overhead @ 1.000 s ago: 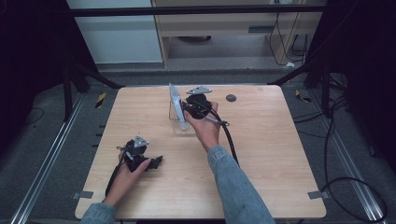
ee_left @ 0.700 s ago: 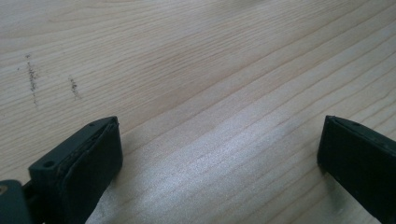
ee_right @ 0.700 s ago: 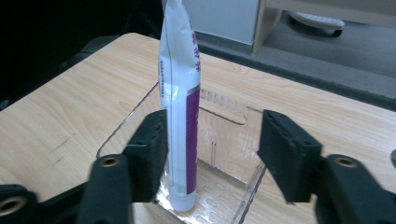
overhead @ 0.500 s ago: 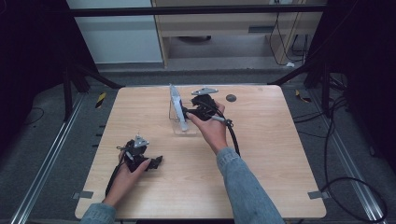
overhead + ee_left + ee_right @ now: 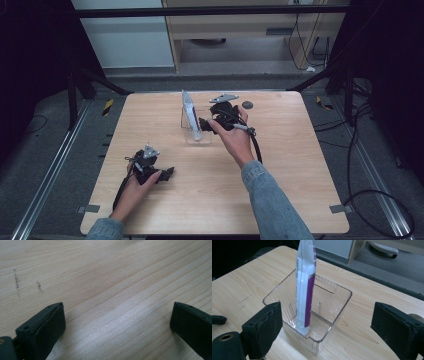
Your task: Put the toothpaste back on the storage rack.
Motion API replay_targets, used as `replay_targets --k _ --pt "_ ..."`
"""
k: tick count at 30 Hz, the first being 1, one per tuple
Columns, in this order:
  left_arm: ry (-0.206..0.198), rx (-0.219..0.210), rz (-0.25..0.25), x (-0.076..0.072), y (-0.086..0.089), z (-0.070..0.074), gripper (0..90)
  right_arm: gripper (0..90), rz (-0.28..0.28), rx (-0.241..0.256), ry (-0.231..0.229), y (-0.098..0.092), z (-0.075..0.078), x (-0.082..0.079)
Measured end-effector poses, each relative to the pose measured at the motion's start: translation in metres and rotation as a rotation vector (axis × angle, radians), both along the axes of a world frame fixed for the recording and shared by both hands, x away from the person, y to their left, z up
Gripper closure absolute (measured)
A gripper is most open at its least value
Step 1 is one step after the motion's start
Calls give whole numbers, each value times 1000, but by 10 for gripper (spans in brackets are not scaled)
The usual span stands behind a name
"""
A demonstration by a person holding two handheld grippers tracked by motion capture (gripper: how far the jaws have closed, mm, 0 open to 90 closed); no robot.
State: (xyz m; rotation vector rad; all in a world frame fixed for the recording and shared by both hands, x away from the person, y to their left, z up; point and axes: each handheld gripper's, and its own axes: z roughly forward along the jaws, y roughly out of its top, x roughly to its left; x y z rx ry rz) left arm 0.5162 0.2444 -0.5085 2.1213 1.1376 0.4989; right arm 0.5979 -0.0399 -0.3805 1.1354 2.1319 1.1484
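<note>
A white and purple tube point(image 5: 190, 114) stands tilted in a clear plastic bin point(image 5: 196, 131) on the light wooden bench point(image 5: 280, 165). The right gripper point(image 5: 204, 123) sits just beside the bin. The left gripper point(image 5: 169, 173) rests near the front edge.

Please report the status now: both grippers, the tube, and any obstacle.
Left gripper open, low over bare wooden table. Right gripper open beside clear plastic bin. White and purple tube stands inside, leaning. No obstacle seen.

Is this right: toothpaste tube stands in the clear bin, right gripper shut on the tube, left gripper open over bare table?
Not quite. The right gripper is open, its jaws wide apart on the near side of the clear bin, not touching the toothpaste tube; the right gripper view shows it. The tube does stand in the bin, and the left gripper is open over bare table.
</note>
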Motion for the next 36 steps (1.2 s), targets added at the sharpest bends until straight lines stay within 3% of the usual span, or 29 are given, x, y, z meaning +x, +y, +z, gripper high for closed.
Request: replay_targets --k 17,36 --pt "0 0 0 0 0 0 0 102 -20 -34 -18 -39 -3 -13" --pt "0 0 0 0 0 0 0 99 -54 -60 5 -78 -19 -21"
